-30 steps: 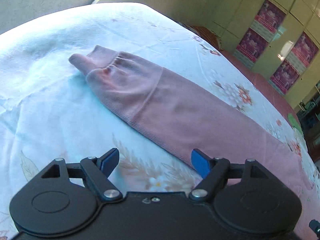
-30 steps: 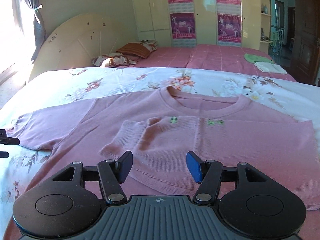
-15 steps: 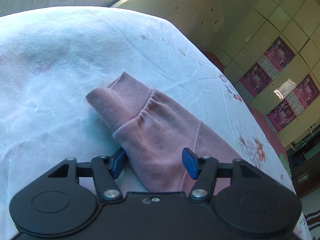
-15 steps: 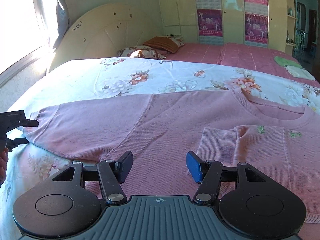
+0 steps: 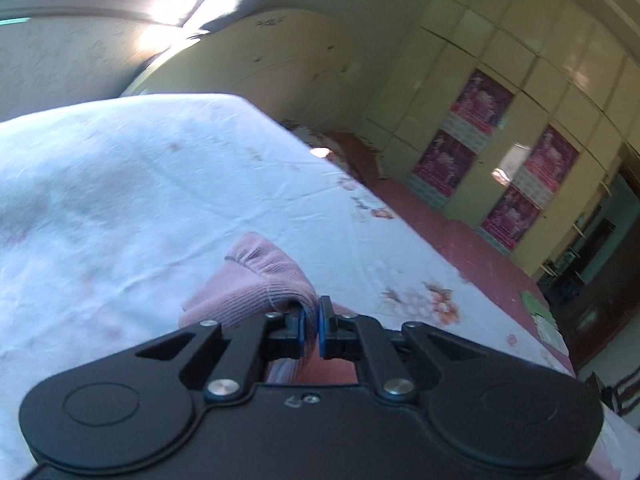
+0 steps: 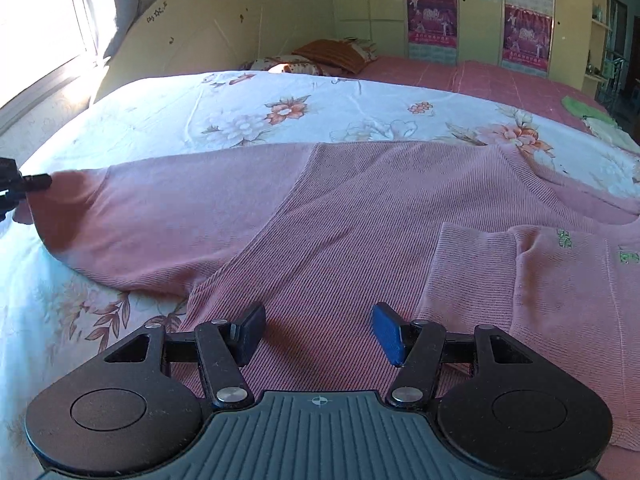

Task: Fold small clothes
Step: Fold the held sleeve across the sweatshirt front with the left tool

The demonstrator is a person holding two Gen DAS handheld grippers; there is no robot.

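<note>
A pink knit sweater [image 6: 360, 216] lies flat on the flowered bedsheet [image 6: 248, 112]; one sleeve is folded across its chest at the right [image 6: 520, 280]. My left gripper [image 5: 311, 322] is shut on the cuff of the other sleeve [image 5: 256, 280], which bunches up over the blue pads and is lifted off the sheet. In the right wrist view that sleeve [image 6: 168, 216] stretches to the left, where the left gripper's tip [image 6: 24, 184] holds its end. My right gripper [image 6: 318, 330] stands open just above the sweater's lower body, nothing between its fingers.
A curved headboard [image 6: 208, 28] and pillows [image 6: 320, 56] lie at the far end. A pink bedspread [image 6: 480, 76] with folded green and white cloths [image 6: 592, 116] is at the far right. Wardrobe doors with posters [image 5: 500, 160] line the wall.
The left gripper closed on the sleeve cuff and lifted it, its view tilting upward. The right gripper slid left along the sweater, then held still, open throughout.
</note>
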